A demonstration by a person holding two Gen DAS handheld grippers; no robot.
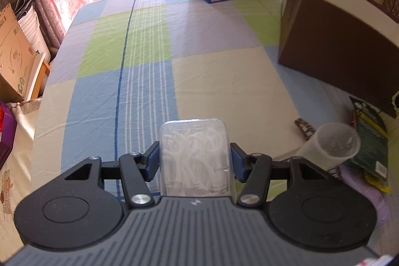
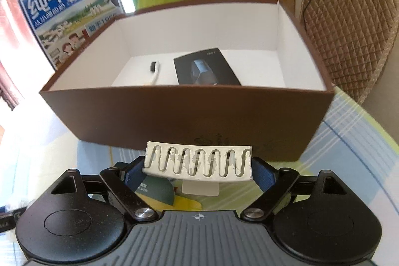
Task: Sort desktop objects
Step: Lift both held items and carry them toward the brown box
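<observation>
Your left tool (image 1: pixel 194 161) pinches one clear plastic box of white floss picks (image 1: pixel 195 156) above the checked-cloth worktop (image 1: pixel 149 66), which lies open ahead to its far edge. Your right tool (image 2: pixel 198 171) pinches one white slotted hair clip (image 2: pixel 198 161) before the near wall of one brown open-topped cardboard box (image 2: pixel 174 114), holding one black booklet (image 2: pixel 208 69) and one small white brush (image 2: pixel 154 71).

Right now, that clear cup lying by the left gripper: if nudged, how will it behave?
The clear plastic cup lies on its side, so it probably rolls, likely curving since it looks tapered. It looks thin-walled and empty, so likely very light and easy to crush. The dark packet beside it might stop it.
</observation>
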